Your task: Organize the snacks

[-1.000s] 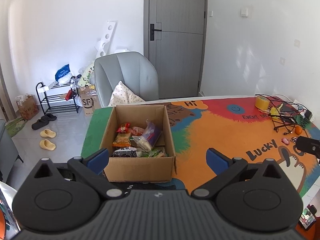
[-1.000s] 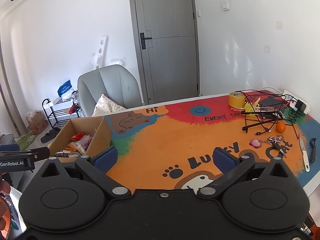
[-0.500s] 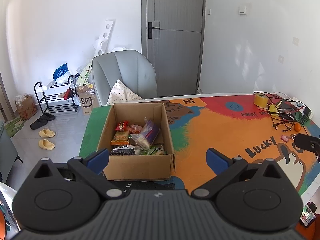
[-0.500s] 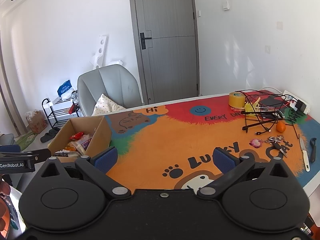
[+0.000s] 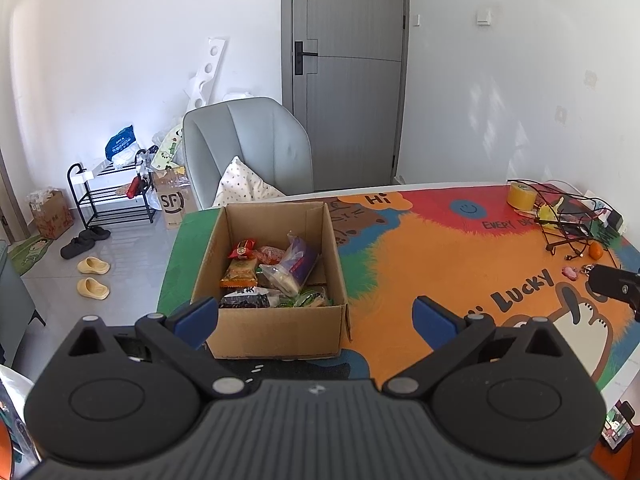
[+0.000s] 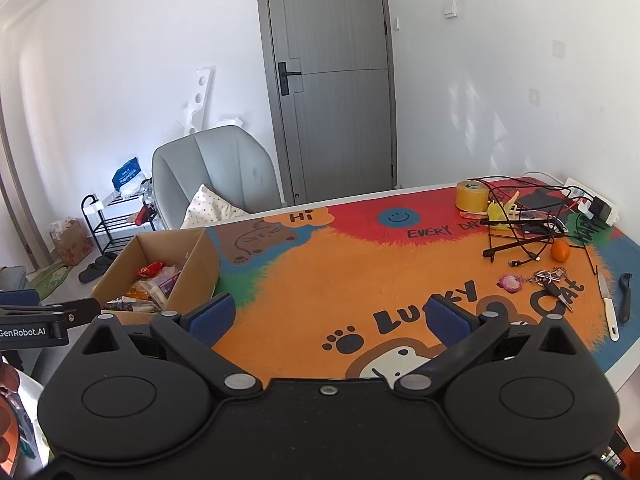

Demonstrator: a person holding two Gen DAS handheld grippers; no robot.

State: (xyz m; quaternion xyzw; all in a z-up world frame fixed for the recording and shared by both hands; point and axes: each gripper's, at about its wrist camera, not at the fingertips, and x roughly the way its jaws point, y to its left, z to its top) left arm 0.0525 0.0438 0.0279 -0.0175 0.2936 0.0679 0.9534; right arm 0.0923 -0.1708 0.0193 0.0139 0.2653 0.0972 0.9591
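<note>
An open cardboard box point(image 5: 276, 332) sits at the left end of the colourful table mat point(image 5: 440, 264). Inside lie several snack packets: a red one point(image 5: 242, 249), an orange one point(image 5: 239, 273), a clear bag with purple print point(image 5: 292, 266) and a dark packet point(image 5: 246, 298). My left gripper point(image 5: 316, 318) hangs open just in front of the box, with nothing between its blue pads. In the right wrist view the box point(image 6: 192, 268) is at the left and my right gripper point(image 6: 328, 318) is open and empty over the orange middle of the mat point(image 6: 340, 280).
At the right end of the mat lie a tape roll point(image 6: 472, 196), a tangle of black cables point(image 6: 528, 216), an orange point(image 6: 560, 251), keys point(image 6: 550, 280) and a knife point(image 6: 608, 312). A grey chair point(image 5: 248, 148) with a cushion stands behind the table. A shoe rack point(image 5: 112, 196) is on the floor at the left.
The left wrist view has shifted a little, so the box sits slightly lower and nearer the gripper. The right gripper has barely moved. Both stay open.
</note>
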